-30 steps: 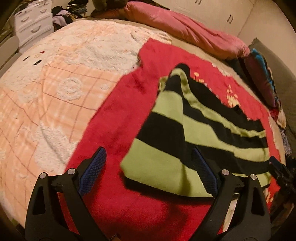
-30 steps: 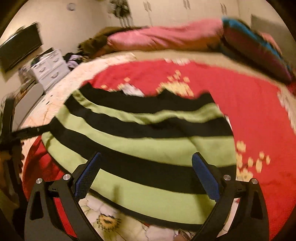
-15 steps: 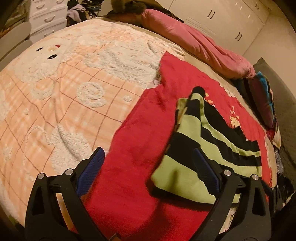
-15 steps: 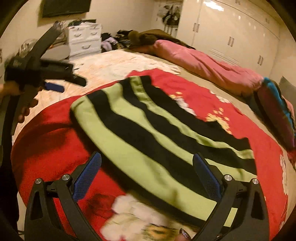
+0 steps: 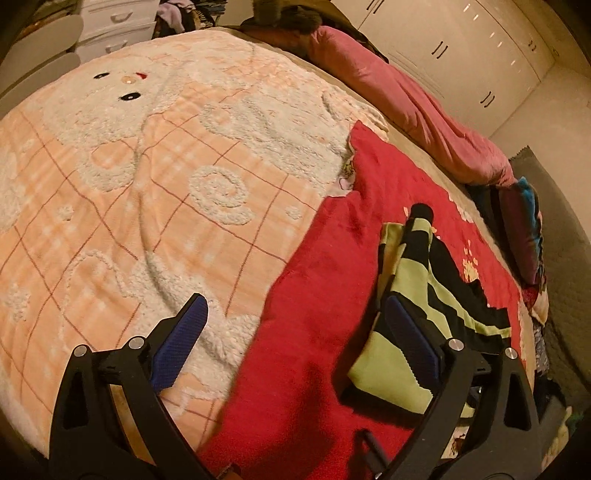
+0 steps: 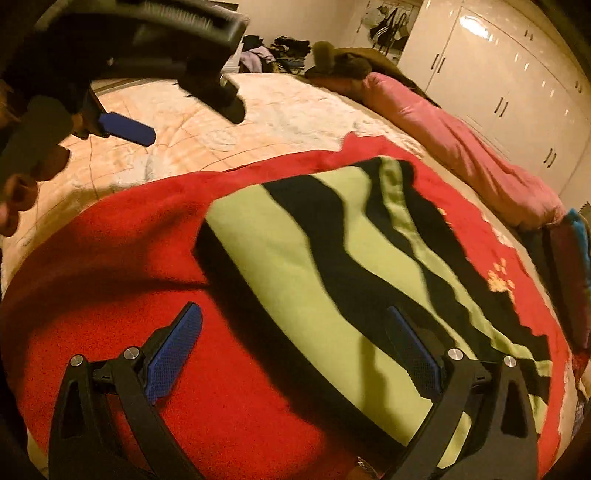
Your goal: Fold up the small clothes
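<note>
A green-and-black striped garment lies folded on the red blanket; in the left wrist view it sits at the right. My left gripper is open and empty, held above the bed over the seam of the peach and red blankets, left of the garment. It also shows in the right wrist view, top left. My right gripper is open and empty above the garment's near left edge.
A peach blanket with white patterns covers the bed's left half. A pink duvet roll and dark pillows lie along the far side. White wardrobes and white drawers stand beyond the bed.
Both grippers have swung left and pulled back from the garment. The left one now looks mostly at the peach blanket. The garment lies still.
</note>
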Available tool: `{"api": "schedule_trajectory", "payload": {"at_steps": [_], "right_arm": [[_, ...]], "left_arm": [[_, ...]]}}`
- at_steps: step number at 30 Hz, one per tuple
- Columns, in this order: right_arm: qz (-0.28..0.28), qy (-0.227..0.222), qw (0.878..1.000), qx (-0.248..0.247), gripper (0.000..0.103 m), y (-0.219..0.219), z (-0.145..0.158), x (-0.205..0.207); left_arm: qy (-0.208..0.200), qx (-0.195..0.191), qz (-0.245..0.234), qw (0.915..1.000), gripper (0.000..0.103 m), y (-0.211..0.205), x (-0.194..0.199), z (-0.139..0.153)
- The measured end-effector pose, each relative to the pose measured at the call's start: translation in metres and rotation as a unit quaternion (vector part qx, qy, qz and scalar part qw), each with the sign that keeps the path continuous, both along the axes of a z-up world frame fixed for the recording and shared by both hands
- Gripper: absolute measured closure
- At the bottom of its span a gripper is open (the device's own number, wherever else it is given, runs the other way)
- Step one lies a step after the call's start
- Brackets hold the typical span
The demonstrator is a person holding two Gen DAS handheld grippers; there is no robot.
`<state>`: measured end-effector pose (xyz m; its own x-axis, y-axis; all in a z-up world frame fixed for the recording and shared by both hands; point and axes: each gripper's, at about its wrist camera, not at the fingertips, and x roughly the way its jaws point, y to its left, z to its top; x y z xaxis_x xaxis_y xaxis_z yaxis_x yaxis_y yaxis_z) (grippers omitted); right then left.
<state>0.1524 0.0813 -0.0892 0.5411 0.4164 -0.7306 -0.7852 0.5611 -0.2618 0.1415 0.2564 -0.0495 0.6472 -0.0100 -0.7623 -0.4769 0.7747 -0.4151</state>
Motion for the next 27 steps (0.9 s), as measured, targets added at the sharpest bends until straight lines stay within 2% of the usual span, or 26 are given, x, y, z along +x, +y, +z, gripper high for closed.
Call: {"api": "schedule_trajectory", "payload": {"at_steps": [4,5,6,8,9,11,13,16,18,22,27], "right_arm": [[-0.015,-0.021,1.000,-0.004,0.006,0.012,-0.007,0.006],[-0.026,-0.020,0.999,0.004,0.010,0.010,-0.007,0.012],[-0.028,-0.004,0.999,0.018,0.019,0.007,-0.006,0.018],[-0.022,0.012,0.999,0.039,0.057,0.001,-0.003,0.021],[-0.020,0.008,0.999,0.046,0.070,-0.002,0.000,0.021],[-0.020,0.012,0.997,0.072,0.087,-0.013,0.009,0.023],[-0.037,0.047,0.993,0.106,0.091,-0.027,0.016,0.035],[-0.042,0.078,0.986,0.138,0.092,-0.039,0.021,0.045],[-0.032,0.064,0.988,0.136,0.092,-0.042,0.024,0.040],[-0.015,0.056,0.989,0.136,0.095,-0.045,0.024,0.030],[-0.017,0.076,0.985,0.155,0.095,-0.054,0.025,0.031]], "left_arm": [[0.004,-0.014,0.001,0.9999,0.011,0.006,0.003,-0.006],[0.005,-0.016,0.000,0.9999,0.011,0.006,0.005,-0.007],[0.005,-0.019,-0.001,0.9998,0.011,0.006,0.007,-0.007],[0.004,-0.025,-0.011,0.9996,0.011,0.004,0.015,-0.008],[0.003,-0.033,-0.022,0.9992,0.011,0.001,0.021,-0.008],[-0.002,-0.047,-0.041,0.9980,0.011,-0.005,0.031,-0.007],[-0.012,-0.072,-0.062,0.9954,0.011,-0.012,0.043,-0.005],[-0.007,-0.095,-0.084,0.9919,0.011,-0.021,0.065,-0.006],[0.003,-0.104,-0.103,0.9892,0.011,-0.026,0.082,-0.010],[0.033,-0.183,-0.133,0.9736,0.011,-0.036,0.114,-0.031],[0.041,-0.205,-0.149,0.9664,0.013,-0.047,0.137,-0.044]]}}
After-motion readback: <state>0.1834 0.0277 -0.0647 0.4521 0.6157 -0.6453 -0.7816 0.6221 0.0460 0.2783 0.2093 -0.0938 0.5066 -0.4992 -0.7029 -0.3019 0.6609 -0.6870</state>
